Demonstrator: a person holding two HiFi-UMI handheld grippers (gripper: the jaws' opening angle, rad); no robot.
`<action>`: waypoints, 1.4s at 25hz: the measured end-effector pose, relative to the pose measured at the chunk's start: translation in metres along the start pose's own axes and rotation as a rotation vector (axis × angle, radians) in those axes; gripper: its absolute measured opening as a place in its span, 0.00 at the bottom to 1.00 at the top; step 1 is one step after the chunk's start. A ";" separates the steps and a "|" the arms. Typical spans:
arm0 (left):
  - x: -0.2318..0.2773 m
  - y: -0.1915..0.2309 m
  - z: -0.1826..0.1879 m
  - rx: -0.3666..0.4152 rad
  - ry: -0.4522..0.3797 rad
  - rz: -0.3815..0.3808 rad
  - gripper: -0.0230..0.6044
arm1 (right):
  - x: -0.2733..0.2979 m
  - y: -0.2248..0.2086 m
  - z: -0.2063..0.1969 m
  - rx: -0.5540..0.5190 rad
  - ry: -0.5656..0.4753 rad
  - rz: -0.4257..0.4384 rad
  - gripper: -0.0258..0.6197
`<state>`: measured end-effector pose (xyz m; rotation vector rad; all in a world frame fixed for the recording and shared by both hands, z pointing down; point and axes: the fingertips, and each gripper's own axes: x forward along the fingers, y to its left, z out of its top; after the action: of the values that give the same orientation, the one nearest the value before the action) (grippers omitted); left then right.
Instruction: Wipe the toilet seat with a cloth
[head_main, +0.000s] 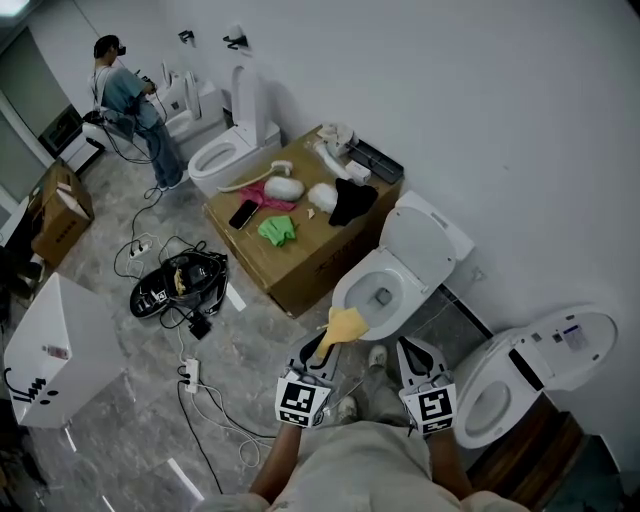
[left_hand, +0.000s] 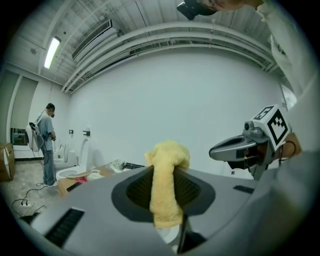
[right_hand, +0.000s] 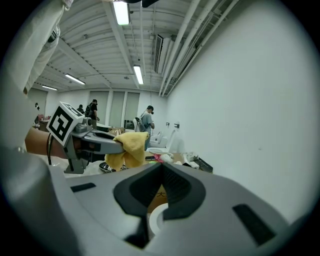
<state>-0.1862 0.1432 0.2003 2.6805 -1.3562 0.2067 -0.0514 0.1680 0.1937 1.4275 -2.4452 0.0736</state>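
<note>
Left gripper (left_hand: 167, 172) has its fingers (left_hand: 132, 190) pinched on a bunched-up yellow cloth (left_hand: 169, 180), which hangs right at the near rim of the toilet seat (head_main: 352, 283). The right gripper (right_hand: 161, 170) has its fingers pressed together on nothing. My worry is the loose tail dipping into the bowl (head_main: 380, 295), or the wad dragging out of the pinch once it rubs the rim. Can't tell if the cloth touches the seat, since it covers that bit of rim from the head view and both gripper views aim too high to help.

White walls (head_main: 450, 90); grey tiled floor (head_main: 130, 450); cardboard box (head_main: 322, 264) against wall; strip lights (right_hand: 121, 12) on ribbed ceiling (right_hand: 95, 55).
</note>
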 end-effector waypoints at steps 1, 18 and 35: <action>0.007 0.002 -0.001 -0.001 0.004 0.001 0.19 | 0.006 -0.005 -0.001 0.004 0.001 0.001 0.05; 0.166 0.047 -0.025 -0.039 0.116 0.044 0.19 | 0.138 -0.118 -0.045 0.078 0.106 0.127 0.05; 0.276 0.086 -0.109 -0.112 0.254 0.126 0.19 | 0.231 -0.178 -0.142 0.161 0.254 0.213 0.05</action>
<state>-0.1009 -0.1058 0.3613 2.3841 -1.4113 0.4534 0.0292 -0.0880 0.3760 1.1309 -2.4106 0.4788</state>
